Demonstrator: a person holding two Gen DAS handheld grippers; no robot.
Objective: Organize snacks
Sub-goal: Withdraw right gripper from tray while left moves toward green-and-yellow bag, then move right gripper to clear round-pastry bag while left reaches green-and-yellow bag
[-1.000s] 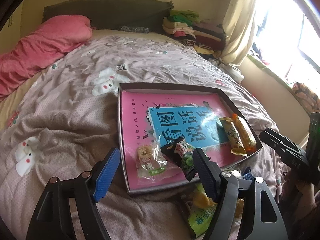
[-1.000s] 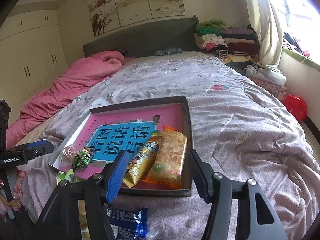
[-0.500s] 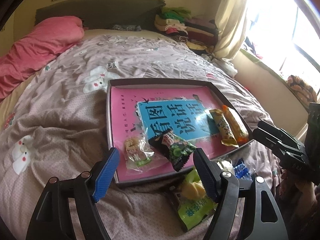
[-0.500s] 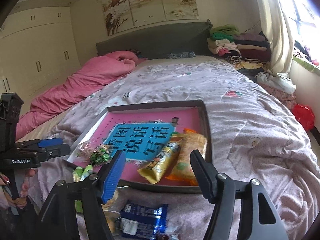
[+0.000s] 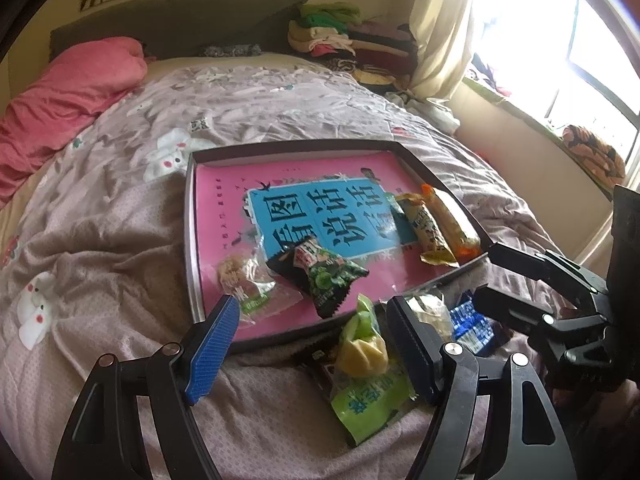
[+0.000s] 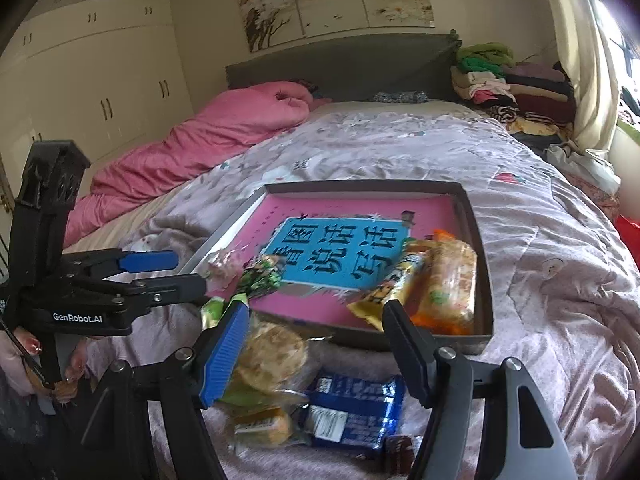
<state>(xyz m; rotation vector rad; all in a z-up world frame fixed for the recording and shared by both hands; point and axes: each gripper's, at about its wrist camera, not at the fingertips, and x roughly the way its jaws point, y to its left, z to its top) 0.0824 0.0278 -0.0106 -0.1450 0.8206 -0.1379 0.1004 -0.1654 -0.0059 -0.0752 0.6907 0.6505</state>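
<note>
Step in hand, as judged: between placements, picking the next loose snack off the bed [image 5: 120,216] for the tray [image 5: 191,240]. Your left gripper [image 5: 312,344] hangs with jaws apart and nothing between the pads, over the tray's near edge. Your right gripper [image 6: 316,340] has jaws opening, nothing pressed between them, poised above the loose pile. Already in the tray: a clear pastry pack [image 5: 244,280] at the near left corner, a dark green crinkled packet [image 5: 320,272] beside it, and a yellow bar [image 5: 424,224] touching an orange bar [image 5: 452,220] along the right wall. The tray is a shallow dark box with a glossy pink and blue printed sheet on its floor. Still on the quilt just outside the near edge: a lime-green pouch [image 5: 368,396], a round biscuit in clear film [image 6: 272,352], a blue foil wrapper [image 6: 352,404], and a small yellowish pack [image 6: 260,424]. Next move likely calls for lowering your right gripper onto the biscuit pack or the blue wrapper; both films look slick and crumple easily, so pinch a seam or a thick part, and keep clear of the soft quilt folds beneath.
</note>
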